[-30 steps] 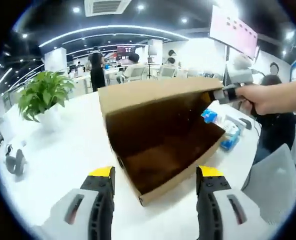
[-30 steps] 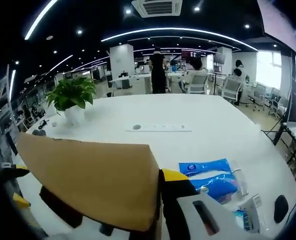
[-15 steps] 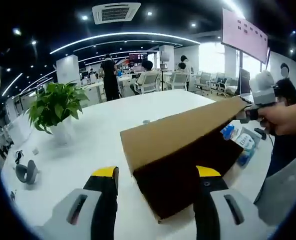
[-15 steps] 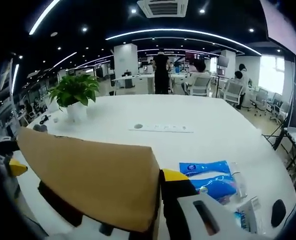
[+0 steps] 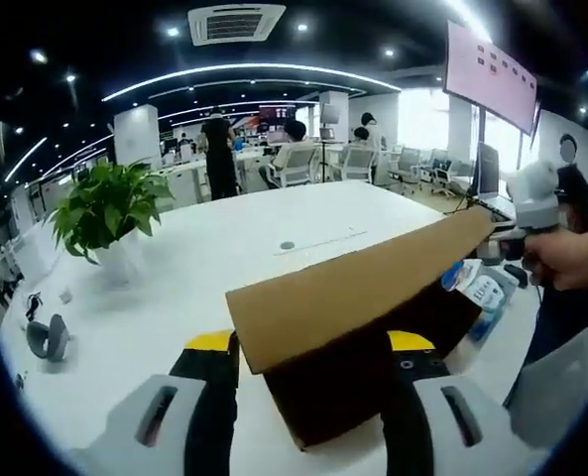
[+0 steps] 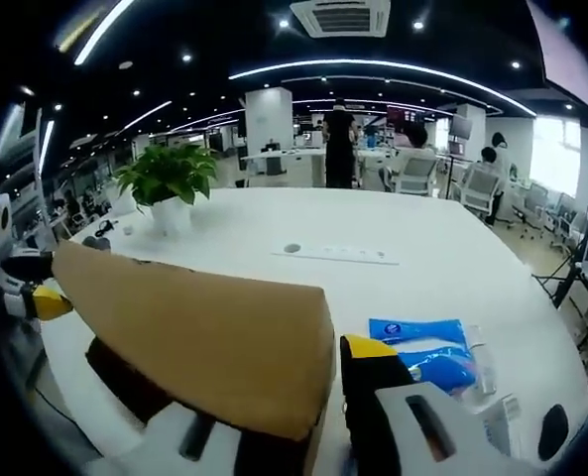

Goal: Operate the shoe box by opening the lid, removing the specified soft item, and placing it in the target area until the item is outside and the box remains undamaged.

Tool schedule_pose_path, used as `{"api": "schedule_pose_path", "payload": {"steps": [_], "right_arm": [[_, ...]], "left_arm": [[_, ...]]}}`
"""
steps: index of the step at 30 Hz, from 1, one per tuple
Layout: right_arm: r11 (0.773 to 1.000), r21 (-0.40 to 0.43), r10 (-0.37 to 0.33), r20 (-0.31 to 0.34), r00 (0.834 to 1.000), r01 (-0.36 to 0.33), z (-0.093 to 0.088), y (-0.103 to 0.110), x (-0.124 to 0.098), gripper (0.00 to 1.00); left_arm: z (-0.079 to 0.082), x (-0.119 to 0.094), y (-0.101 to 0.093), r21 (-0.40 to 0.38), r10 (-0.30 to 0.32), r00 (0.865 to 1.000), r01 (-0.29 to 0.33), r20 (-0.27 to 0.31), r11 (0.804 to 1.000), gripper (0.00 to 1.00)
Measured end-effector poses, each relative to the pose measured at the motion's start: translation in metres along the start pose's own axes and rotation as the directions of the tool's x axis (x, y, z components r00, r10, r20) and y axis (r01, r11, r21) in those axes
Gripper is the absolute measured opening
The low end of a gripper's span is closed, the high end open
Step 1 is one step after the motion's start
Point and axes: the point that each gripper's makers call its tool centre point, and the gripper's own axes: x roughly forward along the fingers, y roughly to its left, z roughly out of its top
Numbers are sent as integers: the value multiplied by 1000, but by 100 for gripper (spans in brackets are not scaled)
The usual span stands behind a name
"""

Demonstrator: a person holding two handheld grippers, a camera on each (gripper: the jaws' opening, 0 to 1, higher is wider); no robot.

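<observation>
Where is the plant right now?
The potted plant stands on the white table, far left in the left gripper view, beyond the cardboard box.

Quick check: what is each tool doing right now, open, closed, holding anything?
Left tool: open, jaws on either side of the cardboard lid's near end.
Right tool: closed on the lid's edge.

1 box (image 5: 363, 297), brown cardboard, lid raised. 2 grippers: left (image 5: 313, 347), right (image 6: 274, 397). 1 white table (image 5: 175, 288). 1 potted plant (image 5: 100, 213). 1 power strip (image 6: 338, 255). 2 blue packs (image 6: 427, 347) visible on table. 1 ceiling vent (image 5: 229, 22). 1 wall screen (image 5: 487, 74).
</observation>
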Motion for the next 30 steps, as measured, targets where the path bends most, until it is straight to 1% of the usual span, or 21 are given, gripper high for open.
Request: {"api": "schedule_pose_path", "payload": {"steps": [6, 10, 13, 17, 19, 21, 24, 27, 29, 30], "right_arm": [[1000, -20, 24, 14, 1000, -24, 2, 1, -15, 20], [996, -73, 52, 33, 998, -49, 5, 4, -26, 22], [987, -145, 82, 50, 995, -74, 7, 9, -33, 25], [978, -168, 134, 42, 990, -125, 2, 22, -39, 27], [976, -168, 144, 38, 989, -135, -1, 26, -41, 31], [975, -174, 150, 35, 988, -141, -4, 29, -42, 35], [970, -186, 161, 22, 987, -154, -10, 33, -44, 40], [965, -198, 174, 5, 985, -169, -16, 36, -44, 43], [963, -197, 185, -2, 983, -182, -18, 38, -46, 45], [963, -195, 190, -3, 982, -187, -19, 39, -46, 47]], "left_arm": [[0, -1, 0, -21, 3, 1000, -3, 7, 1000, 57], [1, -3, -1, -22, 3, 1000, -3, 10, 1000, 57], [0, -4, -1, -22, 2, 1000, -2, 11, 1000, 57], [-4, -5, -4, -34, -5, 1000, 6, 13, 999, 58], [-6, -6, -6, -33, -9, 1000, 9, 12, 999, 59], [-11, -7, -9, -12, -13, 1000, 13, 1, 1000, 60], [-14, -9, -12, -13, -24, 1000, 24, -5, 1000, 63], [-18, -11, -14, 11, -34, 999, 35, -18, 999, 64], [-19, -12, -14, 11, -39, 999, 40, -17, 999, 64], [-19, -13, -15, -3, -50, 999, 50, -14, 999, 65]]}}
